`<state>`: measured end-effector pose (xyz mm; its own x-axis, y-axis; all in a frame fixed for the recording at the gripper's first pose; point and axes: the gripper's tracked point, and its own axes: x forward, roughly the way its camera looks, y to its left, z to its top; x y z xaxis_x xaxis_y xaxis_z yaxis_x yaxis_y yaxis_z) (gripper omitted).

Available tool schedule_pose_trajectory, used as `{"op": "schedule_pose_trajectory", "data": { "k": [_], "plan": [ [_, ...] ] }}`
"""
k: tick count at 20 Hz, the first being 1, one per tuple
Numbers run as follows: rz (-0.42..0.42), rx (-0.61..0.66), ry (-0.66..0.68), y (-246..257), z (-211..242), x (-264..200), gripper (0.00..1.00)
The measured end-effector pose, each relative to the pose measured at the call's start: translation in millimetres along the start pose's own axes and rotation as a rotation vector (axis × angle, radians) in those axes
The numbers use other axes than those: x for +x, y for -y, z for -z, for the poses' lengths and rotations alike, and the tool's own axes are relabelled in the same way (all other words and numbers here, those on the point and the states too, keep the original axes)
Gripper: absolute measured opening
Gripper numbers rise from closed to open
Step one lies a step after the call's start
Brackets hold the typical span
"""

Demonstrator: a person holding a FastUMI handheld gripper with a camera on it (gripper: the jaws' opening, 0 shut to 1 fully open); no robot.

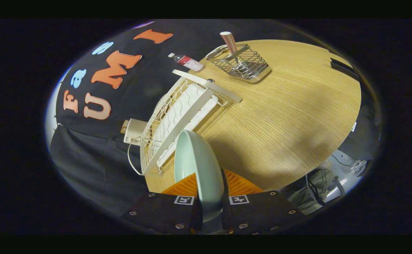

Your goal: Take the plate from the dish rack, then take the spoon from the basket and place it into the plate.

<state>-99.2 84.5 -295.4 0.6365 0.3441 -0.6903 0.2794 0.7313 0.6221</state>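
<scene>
Holding the plate (199, 165) on edge between the gripper (211, 190) fingers, both pressing on its rim — so the first step looks nearly done, with the plate already clear of the dish rack (177, 120) and hanging over the wooden table (290, 116) just beside the rack's near end. Not yet resting on anything, judging by the shadow under it.

Next, probably tilting the plate flat and setting it down on bare table, well away from the rack, then letting go. Calling for a slow turn, since a pinch on a smooth rim may slip as the weight swings over.

Beyond the rack, waiting at the far side of the table: the wire basket (243, 63), with the spoon (231, 44) standing in it, patterned handle up and leaning. Near it, lying on its side just past the rack's far end, a small bottle (188, 61). Beside the rack's outer edge, a pale box (133, 131) with a thin cable.

Standing in the way of the set-down: little but the rack itself, close alongside the plate. Reaching the basket later meaning crossing open table.
</scene>
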Motion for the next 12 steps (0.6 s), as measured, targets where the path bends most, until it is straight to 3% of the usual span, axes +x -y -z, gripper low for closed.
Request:
{"op": "schedule_pose_trajectory", "data": {
  "k": [12],
  "plan": [
    [0.063,-0.007,0.009,16,-13,14,0.25]
  ]
}}
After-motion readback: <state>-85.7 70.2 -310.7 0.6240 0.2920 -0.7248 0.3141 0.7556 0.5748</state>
